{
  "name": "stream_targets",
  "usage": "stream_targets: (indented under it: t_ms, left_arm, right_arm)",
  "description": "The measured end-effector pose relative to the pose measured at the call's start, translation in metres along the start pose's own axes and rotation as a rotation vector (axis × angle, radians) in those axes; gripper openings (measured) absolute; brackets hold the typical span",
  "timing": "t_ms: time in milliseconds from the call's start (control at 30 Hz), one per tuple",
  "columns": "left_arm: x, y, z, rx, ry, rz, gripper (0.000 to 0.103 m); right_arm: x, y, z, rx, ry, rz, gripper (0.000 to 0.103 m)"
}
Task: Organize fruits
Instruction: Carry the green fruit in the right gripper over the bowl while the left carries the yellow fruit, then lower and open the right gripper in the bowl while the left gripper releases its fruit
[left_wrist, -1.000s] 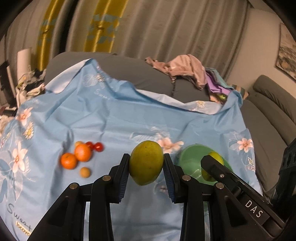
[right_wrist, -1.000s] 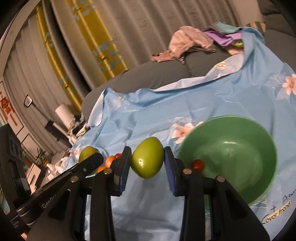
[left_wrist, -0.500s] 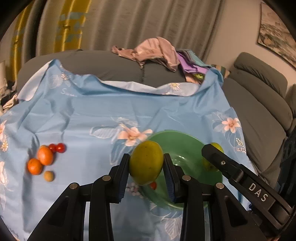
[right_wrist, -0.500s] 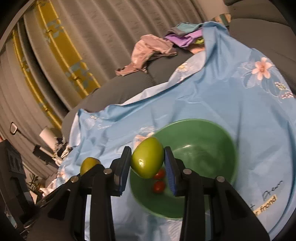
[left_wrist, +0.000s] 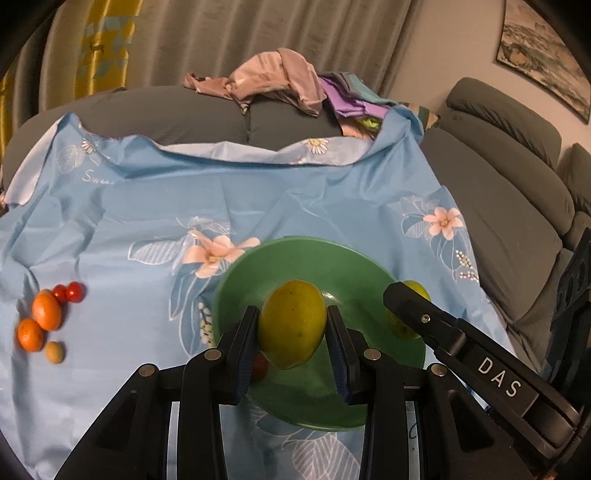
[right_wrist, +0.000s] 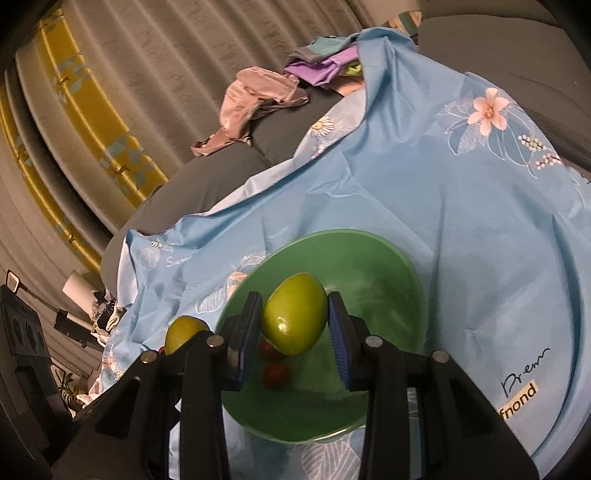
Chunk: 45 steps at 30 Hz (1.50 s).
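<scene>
A: Holding a yellow-green fruit (left_wrist: 291, 328) low in the middle of the left wrist view, the left gripper (left_wrist: 291, 332) has its blue pads pressed on both sides of it, jaws only a little apart

B: And the other one?

A: Same story. The right gripper (right_wrist: 293, 321) is clamped on a brighter green fruit (right_wrist: 295, 317), centre of its own view, jaws narrow around it

B: Where's the green bowl (left_wrist: 258, 269)?

A: On the blue flowered cloth (left_wrist: 147, 206), right behind both fruits. In the right wrist view two small red tomatoes (right_wrist: 275, 373) lie in the bowl, just below the held fruit

B: Anything left out on the cloth?

A: At the left edge of the left wrist view: two oranges (left_wrist: 46, 309), two cherry tomatoes (left_wrist: 74, 291) and a small tan fruit (left_wrist: 55, 352), bunched close together, well apart from the bowl

B: Background?

A: Crumpled clothes (left_wrist: 273, 79) on a grey sofa (left_wrist: 517, 206) at the top, curtains behind
</scene>
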<state>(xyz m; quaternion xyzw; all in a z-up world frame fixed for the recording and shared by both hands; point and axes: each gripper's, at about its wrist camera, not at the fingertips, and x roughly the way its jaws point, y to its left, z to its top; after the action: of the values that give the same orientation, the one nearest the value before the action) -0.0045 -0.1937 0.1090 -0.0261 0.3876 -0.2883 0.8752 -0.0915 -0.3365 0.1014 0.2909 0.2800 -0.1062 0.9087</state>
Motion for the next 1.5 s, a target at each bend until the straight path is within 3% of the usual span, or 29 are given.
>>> stream_targets:
  t_ms: [567, 1500]
  left_arm:
    - [0.029, -0.011, -0.007, 0.023, 0.048, 0.027, 0.035]
    - [0.045, -0.012, -0.010, 0.043, 0.088, 0.056, 0.036]
  right_arm:
    - [0.010, -0.024, 0.003, 0.037, 0.029, -0.119, 0.037]
    - [0.019, -0.025, 0.000, 0.018, 0.072, -0.170, 0.037]
